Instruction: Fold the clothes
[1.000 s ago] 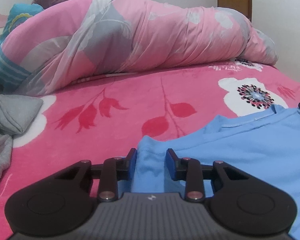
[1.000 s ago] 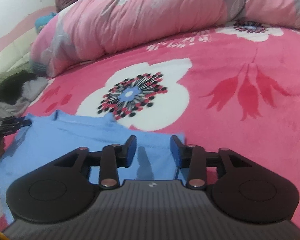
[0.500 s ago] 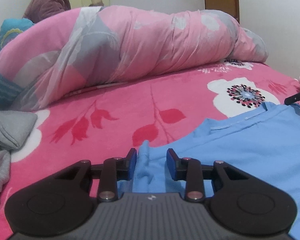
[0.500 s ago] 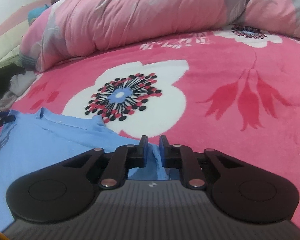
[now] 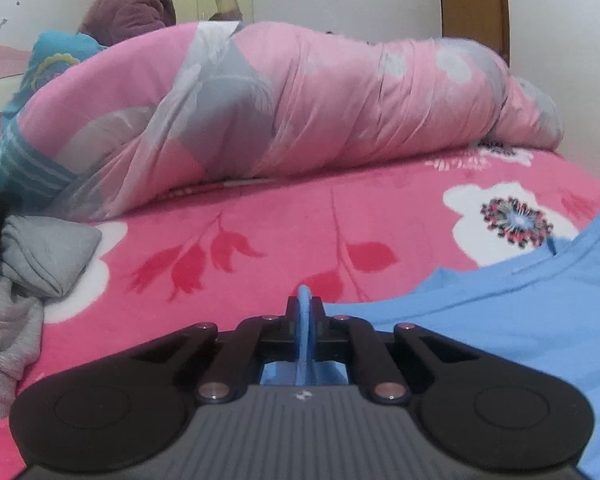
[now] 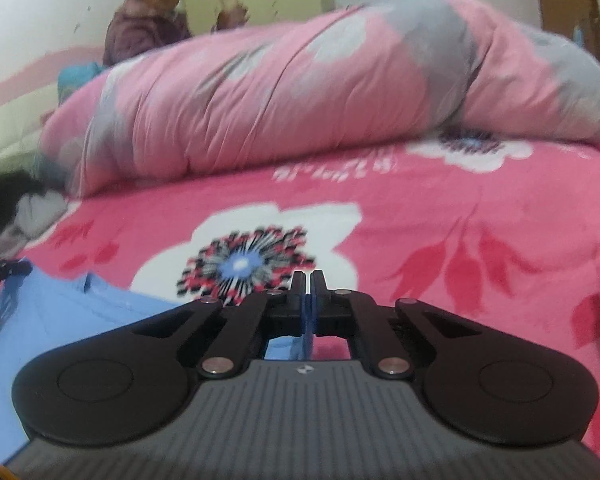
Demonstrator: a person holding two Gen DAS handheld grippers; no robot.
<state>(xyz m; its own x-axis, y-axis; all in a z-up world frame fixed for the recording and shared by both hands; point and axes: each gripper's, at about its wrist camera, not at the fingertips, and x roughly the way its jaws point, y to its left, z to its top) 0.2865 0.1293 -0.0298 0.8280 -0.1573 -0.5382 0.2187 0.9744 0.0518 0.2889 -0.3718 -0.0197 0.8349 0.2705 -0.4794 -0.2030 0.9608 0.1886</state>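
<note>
- one light blue cotton t-shirt (image 5: 500,320) is lying spread on one bright pink fleece blanket printed with red leaves and white flowers (image 5: 300,220), and two corners of it are being pinched up off the blanket.
- the left gripper (image 5: 305,312) is clamping a narrow upright fold of the blue fabric; its jaws are pressed fully together on it.
- the right gripper (image 6: 309,288) is likewise squeezed tight, with a thin blue sliver of the shirt caught between its two black fingers (image 6: 299,282).
- one rolled pink-and-grey flowered quilt (image 5: 280,112) is lying across the far side of the bed.
- one heap of crumpled grey knit clothes (image 5: 32,264) is sitting at the left edge.
- one person in a purple fleece jacket (image 5: 132,4) is sitting behind the quilt.
</note>
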